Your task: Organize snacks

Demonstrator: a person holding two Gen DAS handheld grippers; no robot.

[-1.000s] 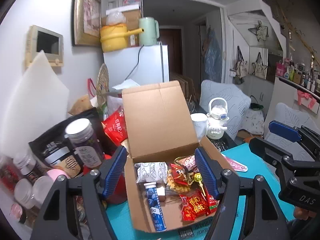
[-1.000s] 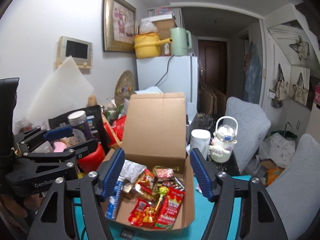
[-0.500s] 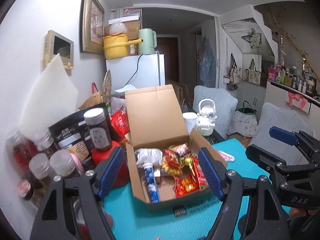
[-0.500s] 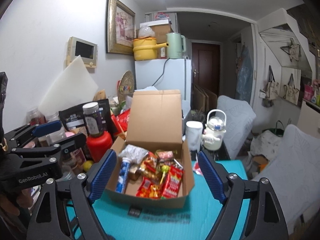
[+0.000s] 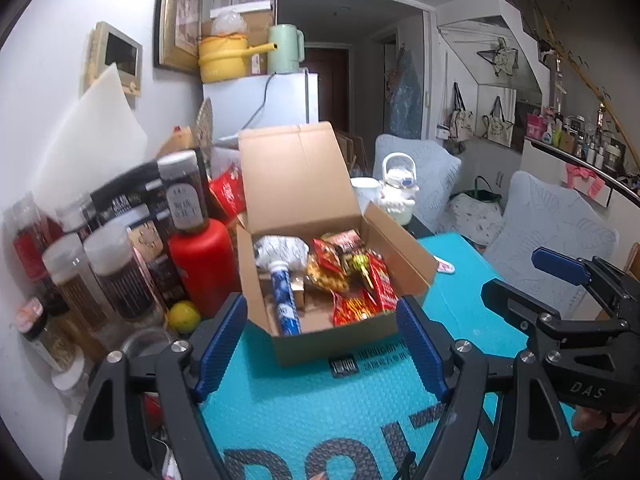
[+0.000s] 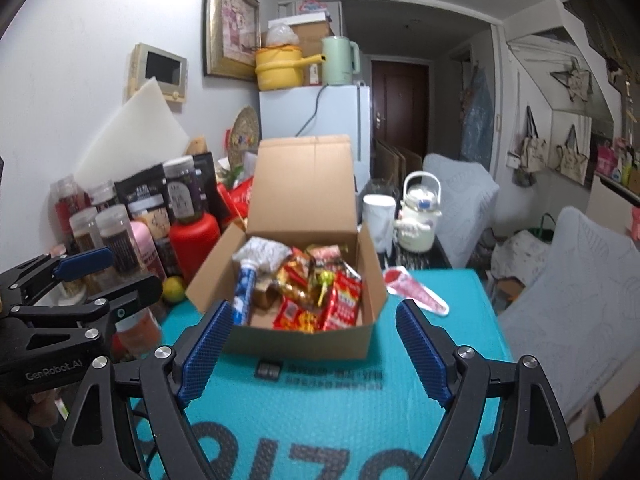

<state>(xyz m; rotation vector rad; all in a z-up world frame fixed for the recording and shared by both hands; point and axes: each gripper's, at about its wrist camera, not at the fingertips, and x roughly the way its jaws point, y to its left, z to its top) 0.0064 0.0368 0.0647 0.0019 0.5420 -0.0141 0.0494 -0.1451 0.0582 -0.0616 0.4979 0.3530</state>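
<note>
Both grippers (left [image 5: 320,344], right [image 6: 316,350]) gape empty, snack box [image 5: 340,332] just ahead.

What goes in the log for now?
left hand-held gripper: open, empty | right hand-held gripper: open, empty | box: open, snacks inside

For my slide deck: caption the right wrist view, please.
Open right gripper faces an open cardboard box of snacks on a teal mat.

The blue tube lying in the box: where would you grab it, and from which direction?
Probably by its upper half, from above. The blue tube leans along the cardboard box left wall, cap end resting by the white packet. Its lower end sits deep behind the front wall, so pinching across its width looks easiest.
</note>
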